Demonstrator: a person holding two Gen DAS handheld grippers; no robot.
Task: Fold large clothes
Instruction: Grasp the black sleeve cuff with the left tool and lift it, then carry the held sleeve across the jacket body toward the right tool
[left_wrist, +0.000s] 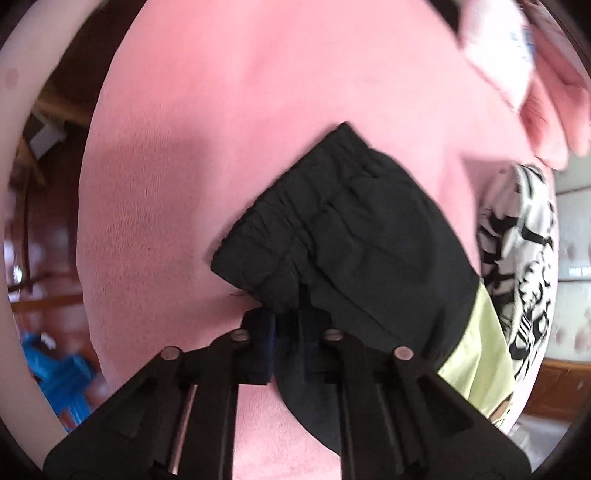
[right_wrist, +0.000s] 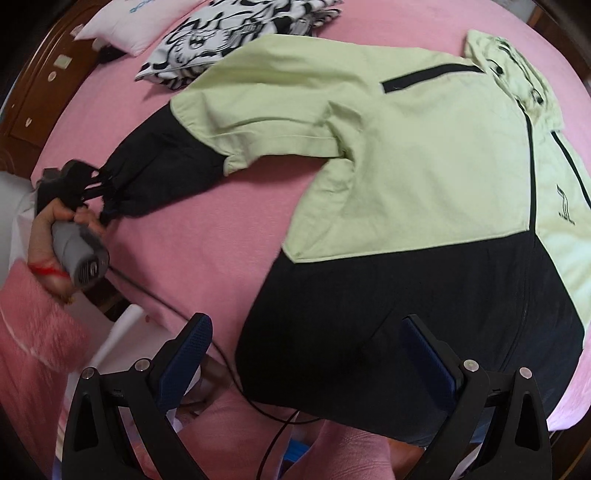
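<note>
A light green and black jacket lies spread flat on the pink bed, with one sleeve stretched out to the left. My left gripper is shut on the edge of that sleeve's black elastic cuff. From the right wrist view, the same left gripper pinches the cuff, with a hand on its grey handle. My right gripper hangs open above the jacket's black hem, its blue pads wide apart and holding nothing.
A black-and-white patterned garment lies at the bed's far side beside a white pillow. A wooden headboard runs along the left. A black cable crosses the bed's near edge. A pink sleeve shows low left.
</note>
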